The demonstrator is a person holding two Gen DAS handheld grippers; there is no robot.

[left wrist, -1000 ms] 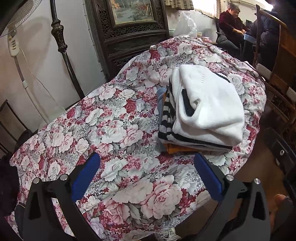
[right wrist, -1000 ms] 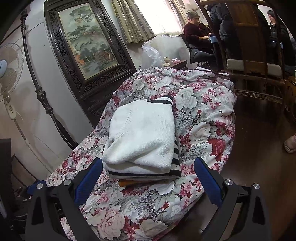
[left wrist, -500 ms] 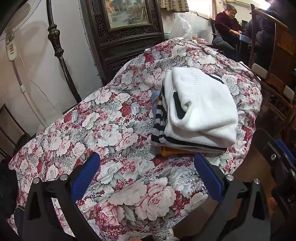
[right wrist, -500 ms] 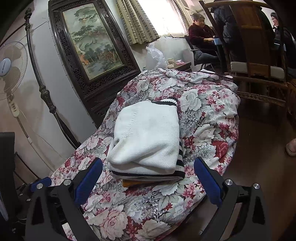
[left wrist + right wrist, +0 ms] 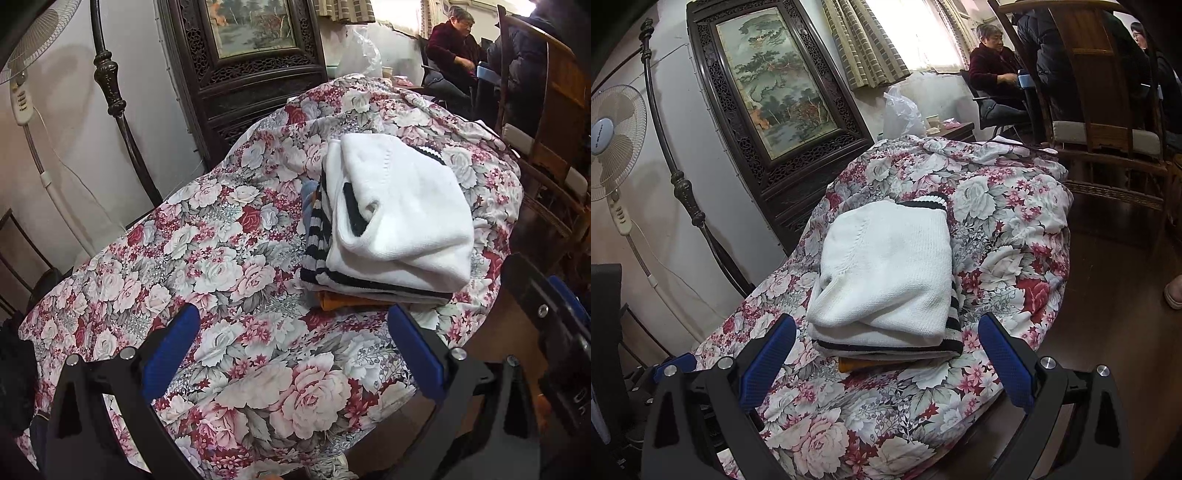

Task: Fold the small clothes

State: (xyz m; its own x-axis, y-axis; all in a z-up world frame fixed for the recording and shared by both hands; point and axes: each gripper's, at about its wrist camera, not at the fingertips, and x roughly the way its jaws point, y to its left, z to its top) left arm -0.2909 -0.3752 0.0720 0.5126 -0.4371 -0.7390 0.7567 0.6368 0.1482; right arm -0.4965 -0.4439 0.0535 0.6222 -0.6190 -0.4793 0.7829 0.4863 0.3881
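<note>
A folded white knit garment tops a small stack on the floral cloth. Under it lie a black-and-white striped piece and an orange one. My left gripper hangs open over bare floral cloth, to the near left of the stack, holding nothing. My right gripper is open too, just in front of the stack's near edge, apart from it. The right gripper also shows at the right edge of the left wrist view.
A dark carved screen with a landscape painting stands behind the cloth. A standing fan and a dark curved post are at the left. Wooden chairs and seated people fill the far right, above brown floor.
Both grippers have drawn back a little from the stack and both views have shifted slightly. The folded stack has not moved. Both stay open.
</note>
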